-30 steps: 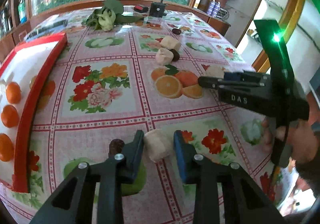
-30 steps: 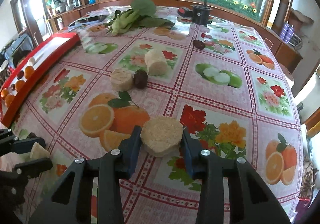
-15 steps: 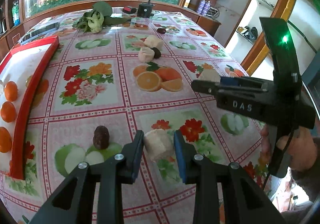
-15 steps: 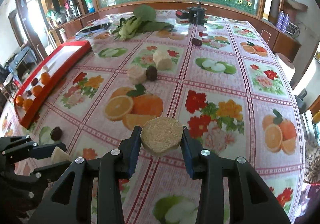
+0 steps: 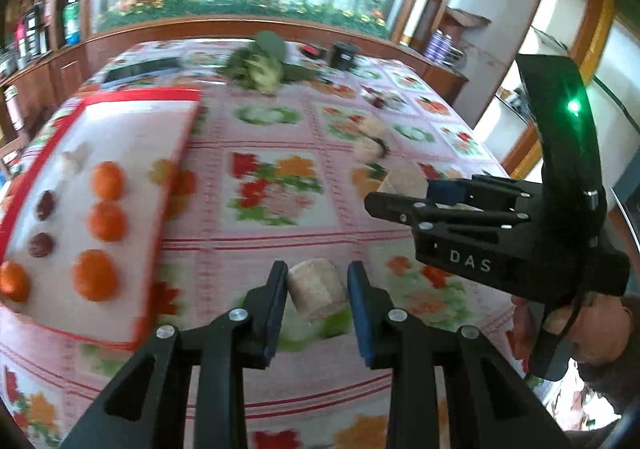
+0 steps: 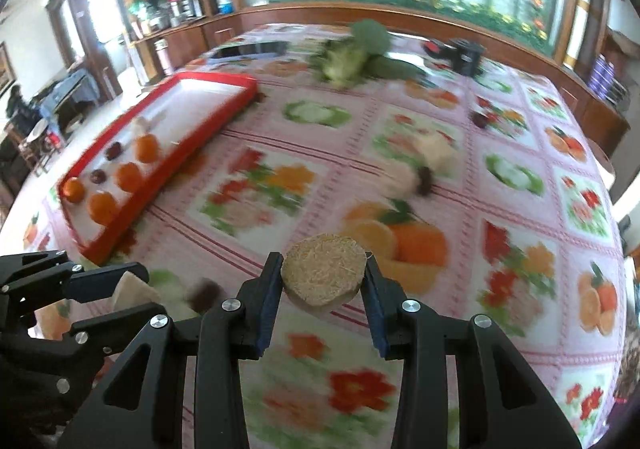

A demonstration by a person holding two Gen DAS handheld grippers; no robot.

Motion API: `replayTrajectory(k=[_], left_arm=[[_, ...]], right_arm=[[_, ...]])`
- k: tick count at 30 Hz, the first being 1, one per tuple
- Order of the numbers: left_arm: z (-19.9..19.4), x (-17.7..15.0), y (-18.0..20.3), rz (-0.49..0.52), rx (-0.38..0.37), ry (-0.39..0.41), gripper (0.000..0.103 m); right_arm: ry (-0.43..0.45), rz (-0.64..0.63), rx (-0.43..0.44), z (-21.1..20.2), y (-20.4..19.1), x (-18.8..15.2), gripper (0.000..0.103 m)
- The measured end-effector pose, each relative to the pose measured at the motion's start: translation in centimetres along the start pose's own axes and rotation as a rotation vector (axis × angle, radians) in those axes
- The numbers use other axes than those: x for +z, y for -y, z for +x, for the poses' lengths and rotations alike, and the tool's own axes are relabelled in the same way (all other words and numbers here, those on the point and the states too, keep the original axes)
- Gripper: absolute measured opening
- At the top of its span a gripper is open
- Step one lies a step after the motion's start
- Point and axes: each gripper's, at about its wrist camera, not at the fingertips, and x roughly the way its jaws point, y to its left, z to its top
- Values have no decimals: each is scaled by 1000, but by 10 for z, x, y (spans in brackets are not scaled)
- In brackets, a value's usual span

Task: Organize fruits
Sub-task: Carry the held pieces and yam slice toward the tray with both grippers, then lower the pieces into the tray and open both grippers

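A person's left gripper (image 5: 317,291) pinches a pale, blocky chunk of fruit (image 5: 316,289) between its blue-padded jaws, clear above the flowered plastic tablecloth (image 5: 280,233). The right gripper (image 6: 323,281) is clamped on a round, fibrous, tan disc of fruit (image 6: 323,281), its cut face rough and stringy, also held off the cloth. To the left lies a red-rimmed white tray (image 5: 132,117) carrying smooth round oranges (image 5: 107,220) and small dark, wrinkled fruits (image 5: 41,245). Farther out on the table, two more pale chunks (image 6: 400,177) sit touching a dark fruit. A leafy green vegetable (image 6: 352,53) lies near the far edge, blurred.
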Motion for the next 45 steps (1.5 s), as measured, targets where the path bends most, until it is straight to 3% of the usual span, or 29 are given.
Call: replayTrajectory(k=[10, 19, 30, 45], left_arm=[[-25, 24, -97, -92, 157, 37, 33], [-4, 52, -165, -155, 246, 27, 33], [23, 51, -187, -183, 250, -34, 34], [35, 50, -188, -205, 267, -68, 34]], right_arm=[[7, -150, 84, 39, -91, 61, 37], [18, -163, 113, 84, -130, 109, 37], [-66, -148, 91, 132, -132, 131, 37], [-103, -185, 63, 145, -134, 124, 37]])
